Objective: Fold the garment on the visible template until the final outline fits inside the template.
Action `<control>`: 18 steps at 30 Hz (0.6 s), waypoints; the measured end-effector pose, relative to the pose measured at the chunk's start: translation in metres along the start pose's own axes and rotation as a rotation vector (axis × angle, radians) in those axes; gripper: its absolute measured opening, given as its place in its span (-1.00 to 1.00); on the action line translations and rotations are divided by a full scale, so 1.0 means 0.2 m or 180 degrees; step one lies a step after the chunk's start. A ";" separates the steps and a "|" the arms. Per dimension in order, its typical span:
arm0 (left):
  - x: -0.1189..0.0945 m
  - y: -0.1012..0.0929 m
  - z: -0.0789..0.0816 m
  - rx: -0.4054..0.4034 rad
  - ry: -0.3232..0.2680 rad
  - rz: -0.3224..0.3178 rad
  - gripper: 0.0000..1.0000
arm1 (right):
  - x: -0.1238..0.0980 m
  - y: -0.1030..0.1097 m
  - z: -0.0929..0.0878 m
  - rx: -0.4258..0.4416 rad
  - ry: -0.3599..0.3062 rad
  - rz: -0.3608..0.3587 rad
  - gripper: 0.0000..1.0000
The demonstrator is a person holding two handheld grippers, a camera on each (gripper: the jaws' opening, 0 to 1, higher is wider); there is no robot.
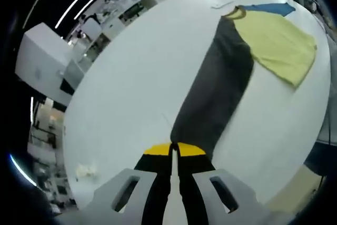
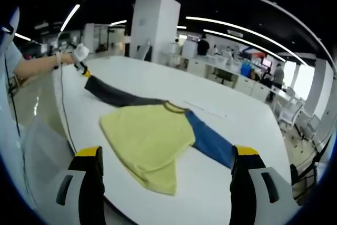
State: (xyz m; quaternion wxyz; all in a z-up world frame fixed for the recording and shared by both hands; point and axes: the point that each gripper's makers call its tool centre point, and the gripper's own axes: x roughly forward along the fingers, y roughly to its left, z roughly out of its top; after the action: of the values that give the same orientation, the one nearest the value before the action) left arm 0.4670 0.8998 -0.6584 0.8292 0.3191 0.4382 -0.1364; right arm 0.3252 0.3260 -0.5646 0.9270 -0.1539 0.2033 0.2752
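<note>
Open-plan office behind, white tabletop in front. Garment lies spread on it: yellow body, dark gray sleeve one way, blue sleeve the other. No template outline I can make out. My left hand-held gripper is clenched on the gray sleeve's end, sleeve stretched straight away from it toward the yellow body, long axis running along the jaws. My right hand-held gripper is released, jaws wide apart, hovering over the near hem of the yellow body, blue sleeve off to its right. Right is nearer the body and blue sleeve. Tabletop edge is close under the right gripper; plenty of bare tabletop beyond the garment for folding inward.
</note>
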 end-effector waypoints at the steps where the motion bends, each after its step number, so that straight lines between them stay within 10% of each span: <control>1: 0.01 0.01 -0.01 -0.0006 0.0014 -0.0004 -1.00 | 0.00 0.00 0.00 0.0000 0.0006 -0.0002 0.99; 18: 0.12 0.04 -0.08 0.0062 0.0224 -0.0092 -1.00 | 0.04 0.00 0.01 -0.0007 0.0071 0.0007 0.99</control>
State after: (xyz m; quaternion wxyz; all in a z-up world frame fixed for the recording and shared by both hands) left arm 0.4750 0.9170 -0.6813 0.8080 0.3255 0.4703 -0.1413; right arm 0.3324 0.3294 -0.5673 0.9242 -0.1578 0.2135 0.2747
